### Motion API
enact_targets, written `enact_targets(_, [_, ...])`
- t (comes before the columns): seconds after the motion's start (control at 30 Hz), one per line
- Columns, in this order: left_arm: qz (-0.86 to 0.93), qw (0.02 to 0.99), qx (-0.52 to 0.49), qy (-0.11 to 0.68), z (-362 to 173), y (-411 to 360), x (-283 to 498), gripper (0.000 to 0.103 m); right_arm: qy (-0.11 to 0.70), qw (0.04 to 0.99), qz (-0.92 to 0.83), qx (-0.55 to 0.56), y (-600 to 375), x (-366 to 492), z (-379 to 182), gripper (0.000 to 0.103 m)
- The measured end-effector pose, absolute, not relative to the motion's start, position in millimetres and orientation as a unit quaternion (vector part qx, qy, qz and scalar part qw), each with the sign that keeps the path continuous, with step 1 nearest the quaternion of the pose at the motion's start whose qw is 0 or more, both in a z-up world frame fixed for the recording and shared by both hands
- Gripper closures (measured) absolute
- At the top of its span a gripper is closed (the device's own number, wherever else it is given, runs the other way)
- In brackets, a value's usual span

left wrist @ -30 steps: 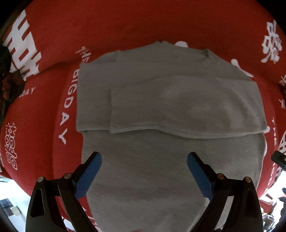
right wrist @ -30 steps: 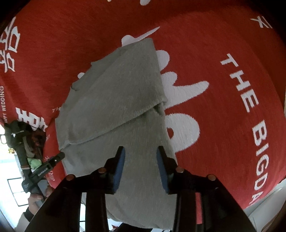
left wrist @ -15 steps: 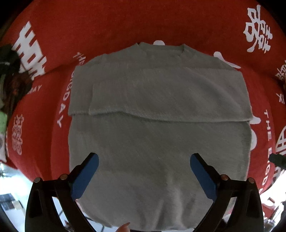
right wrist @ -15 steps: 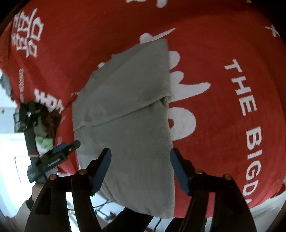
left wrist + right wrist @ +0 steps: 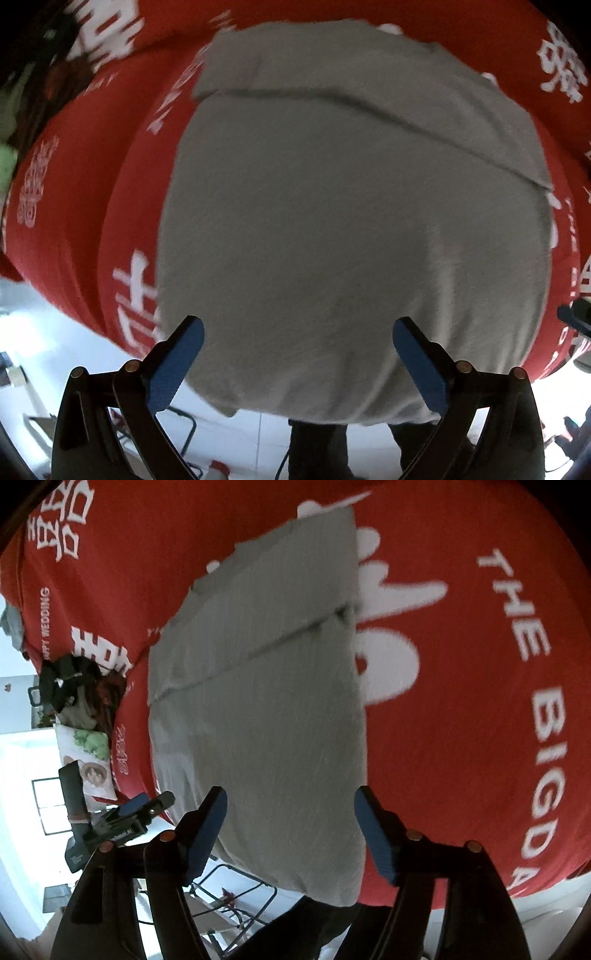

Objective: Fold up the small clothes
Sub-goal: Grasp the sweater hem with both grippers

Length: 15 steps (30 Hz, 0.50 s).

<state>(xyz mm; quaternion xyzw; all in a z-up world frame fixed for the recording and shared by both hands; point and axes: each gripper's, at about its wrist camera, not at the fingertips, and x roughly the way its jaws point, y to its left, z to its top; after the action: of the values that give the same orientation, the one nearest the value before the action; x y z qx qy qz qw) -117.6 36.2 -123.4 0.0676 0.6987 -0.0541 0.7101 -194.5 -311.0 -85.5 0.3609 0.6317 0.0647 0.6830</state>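
Over the red tabletop cloth (image 5: 480,664), hovering at the grey sweater (image 5: 351,229) hem: left claw (image 5: 297,354) wide apart and empty, right claw (image 5: 291,830) just opened, sleeves folded in, bottom fold next.

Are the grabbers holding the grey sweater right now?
No. Both the left gripper and right gripper are open above the grey sweater, holding nothing.
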Motion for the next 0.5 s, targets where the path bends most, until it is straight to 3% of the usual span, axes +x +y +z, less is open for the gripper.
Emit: enact_targets(0.5, [-0.055, 0.691, -0.023, 0.72, -187.5, 151.1, -179.3, 0.001, 0.688, 0.623, 0.037, 0.37, -239.2, -314.8, -163.6, 0.028])
